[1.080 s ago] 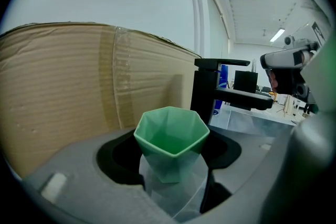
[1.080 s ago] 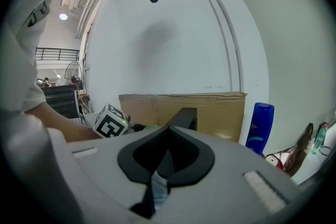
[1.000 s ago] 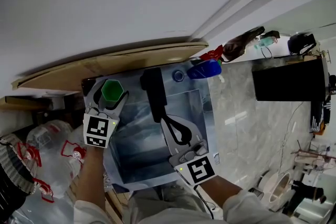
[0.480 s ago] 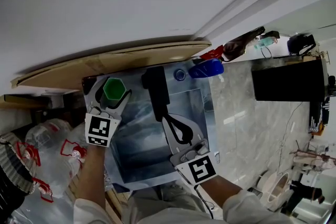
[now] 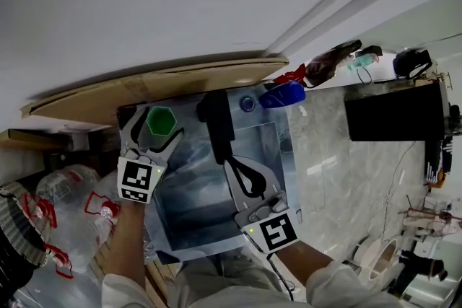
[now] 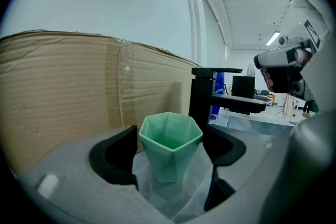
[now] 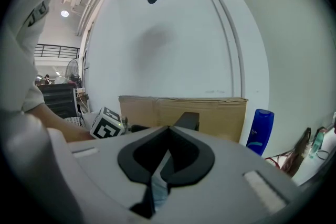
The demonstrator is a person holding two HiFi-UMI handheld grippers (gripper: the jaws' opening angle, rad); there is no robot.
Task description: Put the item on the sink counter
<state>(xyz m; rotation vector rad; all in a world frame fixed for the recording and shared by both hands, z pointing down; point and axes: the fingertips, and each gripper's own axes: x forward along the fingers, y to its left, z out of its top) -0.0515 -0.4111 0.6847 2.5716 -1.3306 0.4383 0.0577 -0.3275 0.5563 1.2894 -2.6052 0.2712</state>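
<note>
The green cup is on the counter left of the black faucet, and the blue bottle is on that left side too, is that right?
Not quite. The green cup is left of the black faucet, but the blue bottle is on the faucet's right side, as the head view shows.

The cup (image 6: pixel 170 141) looks like matt pale-green plastic with smooth, flat facets. The cardboard sheet (image 6: pixel 58 92) behind it is brown, ribbed and dull, crossed by a shiny strip of clear tape (image 6: pixel 124 86). The faucet (image 6: pixel 203 97) has a matt black finish. The sink (image 5: pixel 189 187) is brushed metal with soft reflections, the counter (image 5: pixel 328 155) polished grey veined stone, the bottle (image 7: pixel 259 131) glossy blue plastic
</note>
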